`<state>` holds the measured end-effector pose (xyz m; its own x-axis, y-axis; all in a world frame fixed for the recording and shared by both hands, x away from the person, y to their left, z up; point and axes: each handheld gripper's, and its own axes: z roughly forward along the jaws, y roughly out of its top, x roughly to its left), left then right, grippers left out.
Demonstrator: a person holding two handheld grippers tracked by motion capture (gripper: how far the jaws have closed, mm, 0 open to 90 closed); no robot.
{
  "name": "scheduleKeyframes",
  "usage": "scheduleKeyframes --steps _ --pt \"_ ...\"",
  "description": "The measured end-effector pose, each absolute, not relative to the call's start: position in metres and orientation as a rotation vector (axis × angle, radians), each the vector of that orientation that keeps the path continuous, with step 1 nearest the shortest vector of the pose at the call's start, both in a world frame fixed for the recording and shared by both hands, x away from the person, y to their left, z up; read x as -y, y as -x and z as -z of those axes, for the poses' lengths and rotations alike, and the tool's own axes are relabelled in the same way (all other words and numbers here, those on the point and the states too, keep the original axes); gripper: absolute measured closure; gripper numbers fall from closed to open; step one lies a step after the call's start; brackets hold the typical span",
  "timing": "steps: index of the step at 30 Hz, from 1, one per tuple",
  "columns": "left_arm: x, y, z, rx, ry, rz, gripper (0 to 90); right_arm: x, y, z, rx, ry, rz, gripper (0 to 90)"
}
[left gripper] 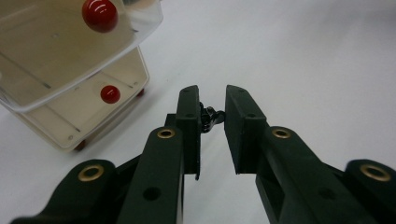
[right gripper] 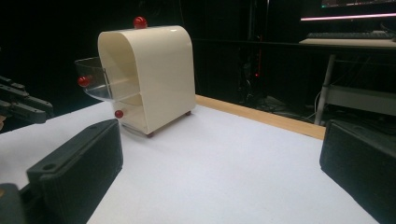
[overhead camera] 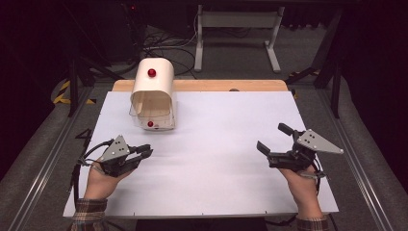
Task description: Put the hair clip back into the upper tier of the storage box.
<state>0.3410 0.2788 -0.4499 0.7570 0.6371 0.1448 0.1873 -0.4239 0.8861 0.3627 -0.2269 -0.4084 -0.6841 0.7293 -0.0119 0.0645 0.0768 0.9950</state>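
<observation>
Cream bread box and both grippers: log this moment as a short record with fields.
box: cream bread box, standing far left on the white table
upper door: clear, swung partly open, red knob on it
lower front: closed, small red knob
top: red knob
left gripper: near the box, apart from it, jaws nearly closed with a narrow gap, nothing held
right gripper: on the table's right side, jaws wide open, nothing held
contact: neither gripper touches the box
</observation>
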Motion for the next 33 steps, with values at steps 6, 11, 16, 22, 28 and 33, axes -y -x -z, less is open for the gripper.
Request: scheduleKeyframes --steps 6,11,16,22,28,33 --pt "-0.280 -0.340 0.447 -0.616 -1.935 -0.595 77.0 0.227 -0.364 0.410 -1.836 -0.782 -1.668 0.0" --pt "-0.282 -0.337 0.442 -0.618 -1.871 -0.613 76.9 0.227 -0.364 0.410 -1.840 -0.781 -1.674 0.0" --pt "-0.283 -0.334 0.437 -0.625 -1.800 -0.631 76.9 0.225 -0.365 0.411 -1.851 -0.775 -1.667 0.0" --pt "-0.284 -0.332 0.432 -0.631 -1.755 -0.660 76.9 0.224 -0.365 0.412 -1.853 -0.783 -1.666 0.0" --pt "-0.285 -0.331 0.429 -0.628 -1.720 -0.645 76.9 0.226 -0.364 0.411 -1.848 -0.778 -1.666 0.0" --pt "-0.286 -0.328 0.420 -0.625 -1.679 -0.664 76.9 0.228 -0.365 0.411 -1.842 -0.781 -1.674 0.0"
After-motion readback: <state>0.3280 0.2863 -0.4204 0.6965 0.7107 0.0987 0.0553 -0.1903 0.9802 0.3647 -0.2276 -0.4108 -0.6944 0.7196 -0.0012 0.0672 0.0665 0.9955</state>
